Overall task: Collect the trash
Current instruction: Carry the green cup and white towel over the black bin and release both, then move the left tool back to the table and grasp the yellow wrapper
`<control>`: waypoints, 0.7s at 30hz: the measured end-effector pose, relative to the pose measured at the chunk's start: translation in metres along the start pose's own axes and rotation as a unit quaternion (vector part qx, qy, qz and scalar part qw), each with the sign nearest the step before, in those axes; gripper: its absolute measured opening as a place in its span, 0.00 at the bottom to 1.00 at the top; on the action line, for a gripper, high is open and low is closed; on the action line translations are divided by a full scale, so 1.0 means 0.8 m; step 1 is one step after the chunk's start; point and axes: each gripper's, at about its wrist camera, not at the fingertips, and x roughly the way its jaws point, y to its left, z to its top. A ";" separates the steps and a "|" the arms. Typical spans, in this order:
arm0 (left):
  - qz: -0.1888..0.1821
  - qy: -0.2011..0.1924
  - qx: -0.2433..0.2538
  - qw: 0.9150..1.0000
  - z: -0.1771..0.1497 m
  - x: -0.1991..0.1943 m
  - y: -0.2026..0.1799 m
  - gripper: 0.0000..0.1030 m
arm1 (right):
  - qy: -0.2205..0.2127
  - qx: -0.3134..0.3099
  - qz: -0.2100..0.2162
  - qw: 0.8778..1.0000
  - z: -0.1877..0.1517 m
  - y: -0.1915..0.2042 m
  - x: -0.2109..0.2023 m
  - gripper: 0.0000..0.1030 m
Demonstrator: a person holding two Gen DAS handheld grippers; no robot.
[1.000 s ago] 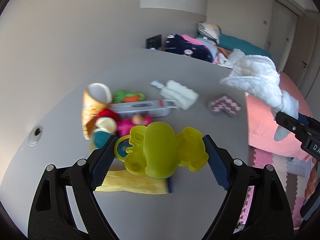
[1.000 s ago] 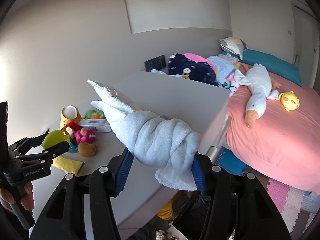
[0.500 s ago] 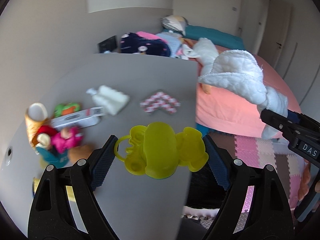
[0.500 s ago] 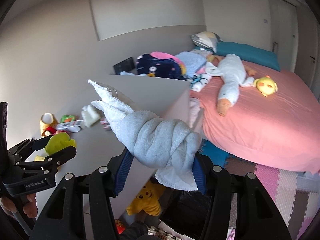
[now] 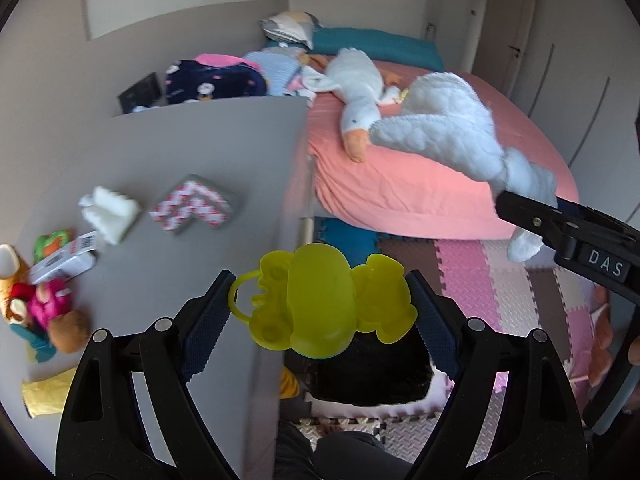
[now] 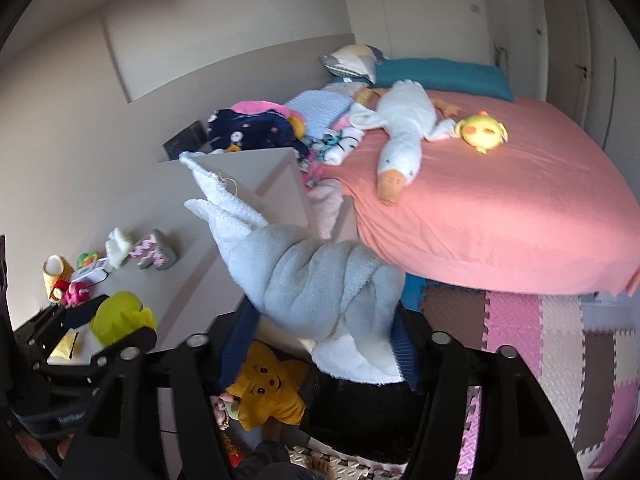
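A bedroom: grey counter (image 5: 192, 152) on the left, pink bed (image 6: 500, 208) behind, foam mat floor (image 5: 500, 292) below, and a dark bin or bag (image 5: 372, 376) on the floor just past the counter's edge. Both grippers hang out over that edge.

The left gripper (image 5: 320, 312) has its fingers set wide around a yellow toy (image 5: 320, 300), the pads touching its two ends. The toy sits directly above the dark opening, so a drop from here looks likely to land inside, though the toy's loop could catch on a pad as it lets go.

The right gripper (image 6: 320, 344) carries a white towel (image 6: 316, 280). Its fingers have just been opening, with the towel between them; whether the pads press it at all now I cannot tell. This is the riskier side. The towel is long, with its loose end reaching up and back toward the counter, and the bin's mouth lies mostly under the gripper's lower edge. If it falls now, part may drape over the rim or slide to the mat beside the yellow star plush (image 6: 268, 396). The soft terry could also cling to one pad and swing off to the side rather than fall straight
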 end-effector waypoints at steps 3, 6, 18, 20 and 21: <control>-0.003 0.012 0.008 1.000 0.005 0.018 -0.017 0.94 | -0.007 0.010 -0.034 0.999 0.004 -0.017 0.006 0.83; 0.010 0.042 0.026 0.999 0.010 0.045 -0.034 0.94 | -0.011 0.027 -0.057 0.998 0.006 -0.034 0.006 0.84; 0.018 0.033 0.018 0.999 0.004 0.043 -0.018 0.94 | -0.017 0.022 -0.046 0.999 0.005 -0.026 0.008 0.84; 0.022 0.032 0.010 0.999 0.004 0.040 -0.008 0.94 | -0.016 0.014 -0.040 0.999 0.006 -0.016 0.009 0.84; 0.024 0.030 0.007 0.999 0.003 0.038 -0.004 0.94 | -0.016 0.009 -0.037 0.999 0.006 -0.009 0.010 0.84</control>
